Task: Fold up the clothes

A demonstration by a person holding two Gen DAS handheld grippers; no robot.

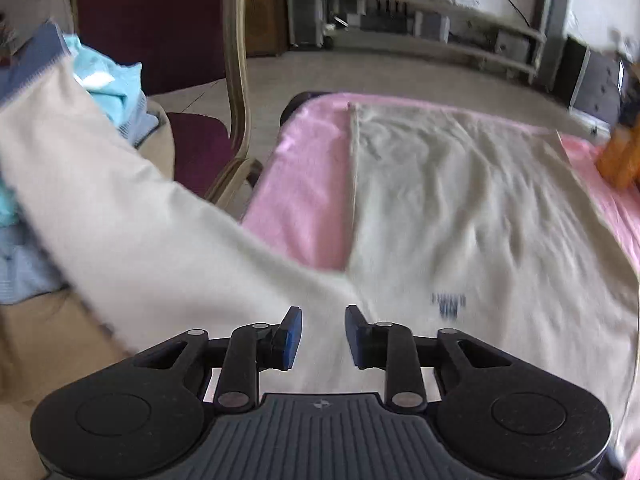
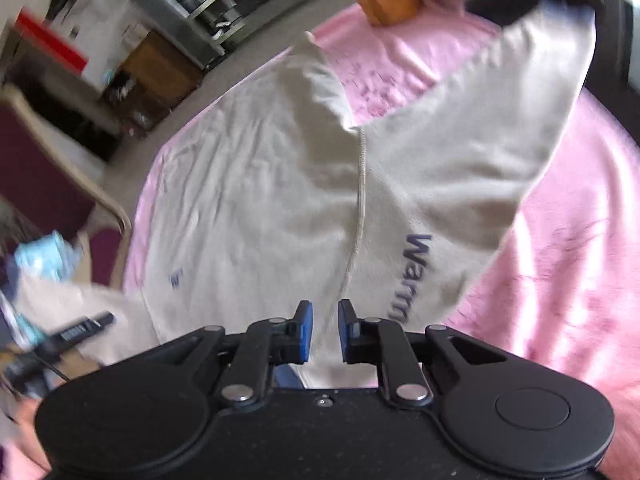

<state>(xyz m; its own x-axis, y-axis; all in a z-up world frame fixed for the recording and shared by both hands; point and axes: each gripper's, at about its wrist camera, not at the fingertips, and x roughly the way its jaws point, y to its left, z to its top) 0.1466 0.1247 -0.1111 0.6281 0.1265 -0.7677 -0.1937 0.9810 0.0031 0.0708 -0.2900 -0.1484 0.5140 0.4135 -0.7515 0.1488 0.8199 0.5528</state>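
On the pink sheet (image 1: 304,184) lies the cream shirt (image 1: 460,200), flat, its sleeves out. Left gripper (image 1: 322,330) and right gripper (image 2: 325,330) hover over its near edge, jaws parted, grasping nothing. Folding has barely begun; next, pinch a sleeve or shoulder.

**Count**

Grippers: 2, left (image 1: 322,334) and right (image 2: 324,330). Cream shirt (image 1: 460,200): 1, with 2 sleeves showing, left (image 1: 120,216) and right (image 2: 500,120). Pink cover (image 1: 304,184): 1. Chair (image 1: 236,80): 1. Clothes pile (image 1: 104,76) far left: 1, count inside unclear. Orange item (image 1: 624,156) far right: 1.
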